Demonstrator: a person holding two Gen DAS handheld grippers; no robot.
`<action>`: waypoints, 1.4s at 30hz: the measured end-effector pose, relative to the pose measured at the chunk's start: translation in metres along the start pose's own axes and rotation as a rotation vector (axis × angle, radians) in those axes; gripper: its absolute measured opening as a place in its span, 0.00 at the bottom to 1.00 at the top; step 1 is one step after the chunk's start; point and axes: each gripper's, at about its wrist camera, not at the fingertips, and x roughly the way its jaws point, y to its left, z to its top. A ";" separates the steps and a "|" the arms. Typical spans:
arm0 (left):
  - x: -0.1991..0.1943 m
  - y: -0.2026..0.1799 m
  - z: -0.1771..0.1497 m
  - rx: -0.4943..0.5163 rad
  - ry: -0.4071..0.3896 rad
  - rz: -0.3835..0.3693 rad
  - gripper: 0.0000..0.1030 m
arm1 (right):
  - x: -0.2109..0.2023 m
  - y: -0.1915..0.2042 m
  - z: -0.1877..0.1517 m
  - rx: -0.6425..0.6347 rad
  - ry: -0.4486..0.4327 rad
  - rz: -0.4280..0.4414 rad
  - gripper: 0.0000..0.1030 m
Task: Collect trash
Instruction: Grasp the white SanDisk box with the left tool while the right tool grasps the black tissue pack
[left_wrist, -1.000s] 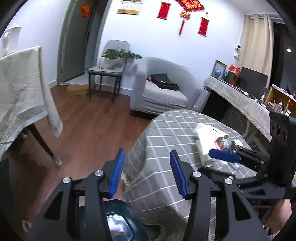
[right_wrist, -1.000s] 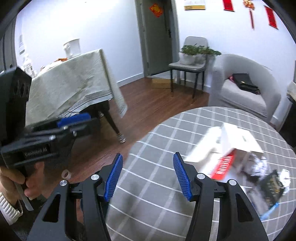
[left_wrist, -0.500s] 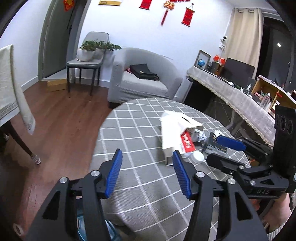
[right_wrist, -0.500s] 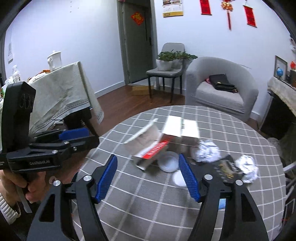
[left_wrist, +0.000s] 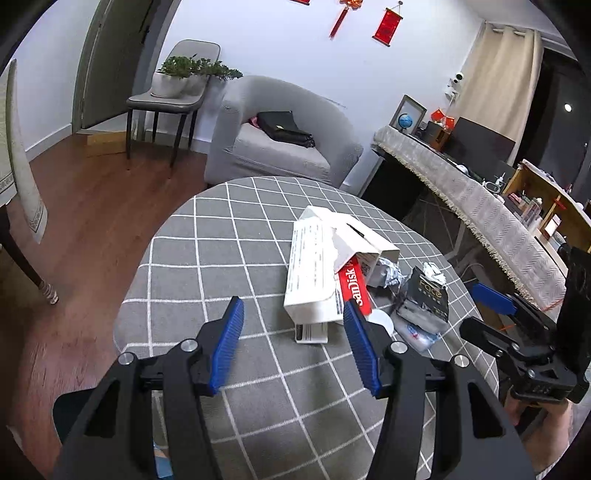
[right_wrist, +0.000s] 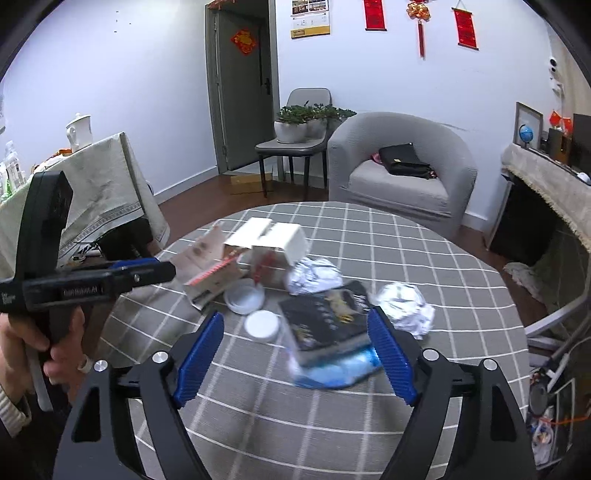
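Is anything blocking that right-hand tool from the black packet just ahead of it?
Nothing visible does. The right tool is open, and the black packet lies on the checked tablecloth directly ahead, with only bare cloth between.

Red flap (left_wrist: 354, 283) of the white carton (left_wrist: 314, 275) — reads "SanDisk", first letter partly cut. Black packet (left_wrist: 428, 295) — gold lettering, illegible.

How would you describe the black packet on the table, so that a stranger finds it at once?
Look at the round table with the grey checked cloth. In the trash pile near its front edge, between the right gripper fingers, lies the black packet, resting on a blue wrapper. It is the only dark, flat item: the foil balls and lids beside it are pale.
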 end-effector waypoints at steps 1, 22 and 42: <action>0.001 0.000 0.001 0.002 0.000 0.002 0.56 | 0.000 -0.003 -0.001 -0.004 0.004 -0.005 0.82; 0.028 -0.005 0.011 -0.023 0.048 -0.029 0.14 | 0.037 -0.031 0.008 -0.005 0.092 0.099 0.90; 0.013 0.005 0.011 -0.018 0.036 -0.066 0.04 | 0.066 -0.011 0.012 -0.066 0.159 0.031 0.90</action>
